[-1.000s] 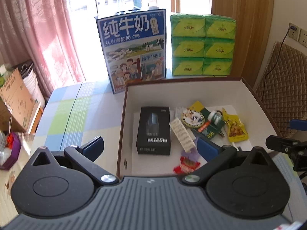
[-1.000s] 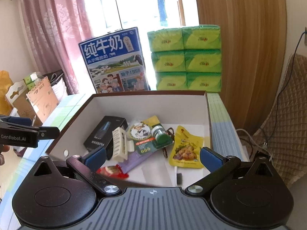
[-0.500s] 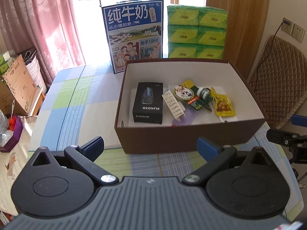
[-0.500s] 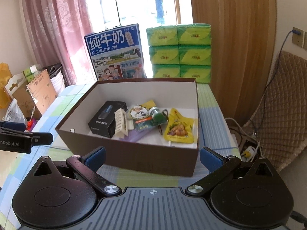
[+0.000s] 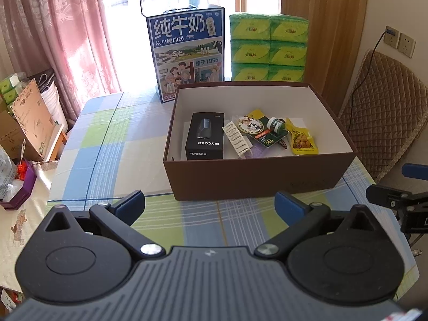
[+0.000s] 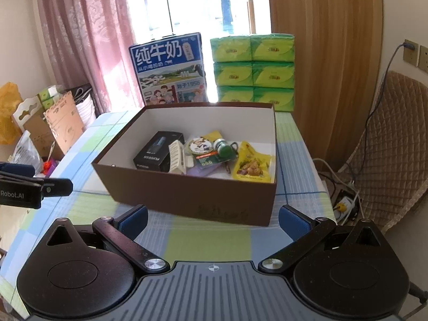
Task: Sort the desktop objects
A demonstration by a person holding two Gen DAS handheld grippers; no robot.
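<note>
a blue milk carton printed with white chinese characters stands upright at the far edge of the desk with its checked blue, green and white cloth. just beside it sits a stack of green tissue packs. a brown quilted chair stands by the wall, pink patterned curtains hang at the window, and cardboard boxes sit beside the desk.

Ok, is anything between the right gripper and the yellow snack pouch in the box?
Yes. The brown box's near wall stands between the open right gripper and the yellow snack pouch. The box top is open, with nothing visible above the pouch.
</note>
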